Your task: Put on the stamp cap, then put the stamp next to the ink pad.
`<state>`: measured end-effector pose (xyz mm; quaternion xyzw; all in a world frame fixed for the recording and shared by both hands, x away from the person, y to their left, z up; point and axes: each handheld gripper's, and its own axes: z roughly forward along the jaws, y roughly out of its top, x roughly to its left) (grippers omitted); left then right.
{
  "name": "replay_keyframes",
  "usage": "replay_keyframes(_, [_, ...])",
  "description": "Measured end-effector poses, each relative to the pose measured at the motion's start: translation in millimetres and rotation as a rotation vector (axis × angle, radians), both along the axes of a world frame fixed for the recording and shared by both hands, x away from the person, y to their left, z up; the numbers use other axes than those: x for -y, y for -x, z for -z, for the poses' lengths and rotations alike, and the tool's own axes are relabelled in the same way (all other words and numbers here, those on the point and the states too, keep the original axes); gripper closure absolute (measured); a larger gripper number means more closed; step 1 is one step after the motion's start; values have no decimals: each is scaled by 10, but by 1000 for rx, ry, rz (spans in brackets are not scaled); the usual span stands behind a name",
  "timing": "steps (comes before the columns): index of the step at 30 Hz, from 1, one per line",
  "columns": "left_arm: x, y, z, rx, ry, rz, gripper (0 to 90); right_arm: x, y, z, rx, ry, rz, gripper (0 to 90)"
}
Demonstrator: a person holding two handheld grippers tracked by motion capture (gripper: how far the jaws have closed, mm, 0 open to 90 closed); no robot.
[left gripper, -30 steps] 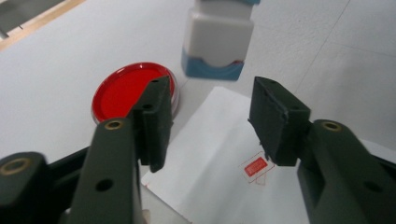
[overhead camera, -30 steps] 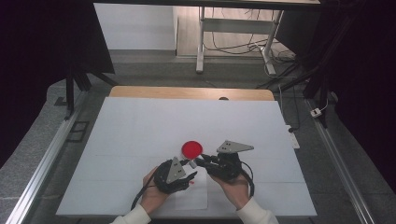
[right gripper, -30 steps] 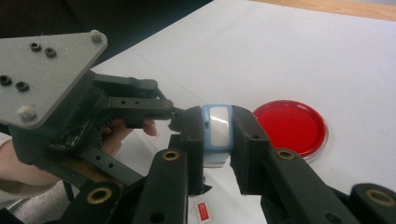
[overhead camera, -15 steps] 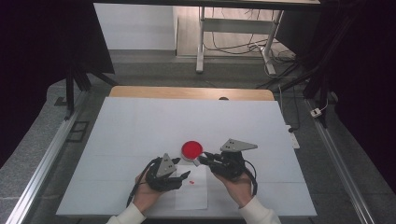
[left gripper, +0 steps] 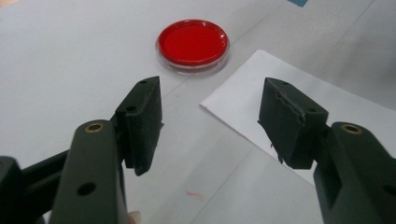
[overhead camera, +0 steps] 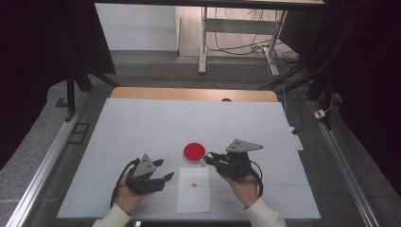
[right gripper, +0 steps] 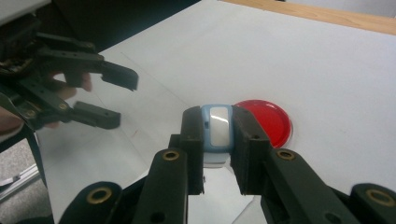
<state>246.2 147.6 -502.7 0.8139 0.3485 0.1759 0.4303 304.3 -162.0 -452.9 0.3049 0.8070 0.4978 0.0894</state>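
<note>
A small pale-blue stamp (right gripper: pixel 218 133) with a white face is clamped upright between the jaws of the right gripper (right gripper: pixel 218 140), just in front of a round red ink pad (overhead camera: pixel 195 152). A white paper sheet (overhead camera: pixel 194 194), bearing a small red mark, lies flat beside the pad.

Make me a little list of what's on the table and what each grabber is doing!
Table: white table top
Red thing: round red dish, flat on the table beyond the paper
Paper: white sheet with a small red mark
Left gripper: fingers apart with nothing between them; they have just been opening
Right gripper: fingers shut on a small light-blue and white object, held close to the dish
Hands: one on each gripper, white sleeves
</note>
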Motion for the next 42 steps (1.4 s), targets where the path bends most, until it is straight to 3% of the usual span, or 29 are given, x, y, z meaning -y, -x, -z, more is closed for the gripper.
replay_keyframes(8, [-248,128,7,-15,-1,-22,396,17,-8,-3,18,16,-6,749])
replay_keyframes(19, [-659,277,72,-46,10,-102,395,44,-39,-19,40,33,1,749])
replay_keyframes(30, [-682,262,108,-60,-4,-108,394,84,-106,-47,47,29,1,749])
replay_keyframes(42, [-675,251,116,-62,-1,-107,391,101,-296,0,23,80,40,748])
